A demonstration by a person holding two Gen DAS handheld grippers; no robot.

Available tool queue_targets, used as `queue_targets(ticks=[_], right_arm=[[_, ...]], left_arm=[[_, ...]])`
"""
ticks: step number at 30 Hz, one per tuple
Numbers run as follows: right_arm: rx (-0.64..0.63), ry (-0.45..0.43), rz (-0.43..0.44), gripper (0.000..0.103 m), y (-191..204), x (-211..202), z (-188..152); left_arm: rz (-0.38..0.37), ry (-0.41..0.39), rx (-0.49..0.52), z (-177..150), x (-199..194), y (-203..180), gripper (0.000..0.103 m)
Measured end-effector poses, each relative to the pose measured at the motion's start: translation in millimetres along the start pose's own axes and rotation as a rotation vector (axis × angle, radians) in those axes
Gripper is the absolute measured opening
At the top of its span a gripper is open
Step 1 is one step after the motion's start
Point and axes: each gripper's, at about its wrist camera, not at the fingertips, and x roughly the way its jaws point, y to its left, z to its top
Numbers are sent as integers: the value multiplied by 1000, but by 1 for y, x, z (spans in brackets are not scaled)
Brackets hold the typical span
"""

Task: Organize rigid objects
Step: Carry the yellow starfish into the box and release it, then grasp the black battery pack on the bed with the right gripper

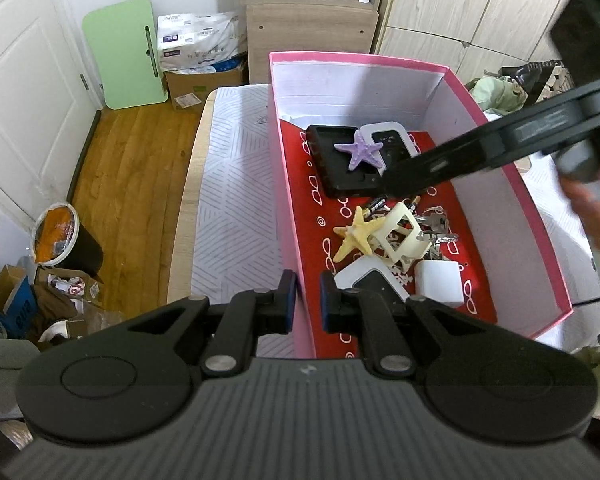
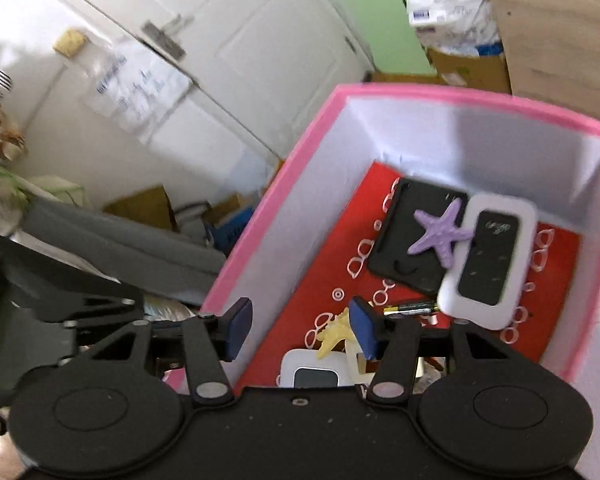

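A pink box [image 1: 548,240] with a red patterned floor stands on the table. It holds a black tray [image 1: 332,160], a purple starfish [image 1: 360,152], a white-and-black device [image 1: 392,140], a yellow starfish [image 1: 356,236], a cream frame piece [image 1: 404,236], keys [image 1: 440,232], batteries, a white cube [image 1: 438,284] and another white device. My left gripper [image 1: 307,300] straddles the box's near left wall, jaws narrowly apart and empty. My right gripper [image 2: 298,330] is open and empty above the box's left side; its arm [image 1: 500,140] reaches in from the right. The box [image 2: 260,220], the purple starfish [image 2: 440,236] and the device [image 2: 488,268] also show in the right wrist view.
The table has a white patterned cloth [image 1: 236,200]. Left of it is wooden floor with a black bin [image 1: 64,240], cardboard boxes and a green board [image 1: 124,52]. A wooden shelf unit [image 1: 312,20] stands behind the box, wardrobe doors at right.
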Motion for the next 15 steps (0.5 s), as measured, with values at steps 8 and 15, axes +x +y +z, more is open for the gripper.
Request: queue_targets(ticks=[8, 15], right_arm=[[-39, -136, -97, 62, -13, -73, -13], [-106, -236, -384, 62, -34, -95, -26]], left_arm=[[6, -4, -5, -1, 0, -1, 10], [4, -10, -20, -1, -1, 0, 10]])
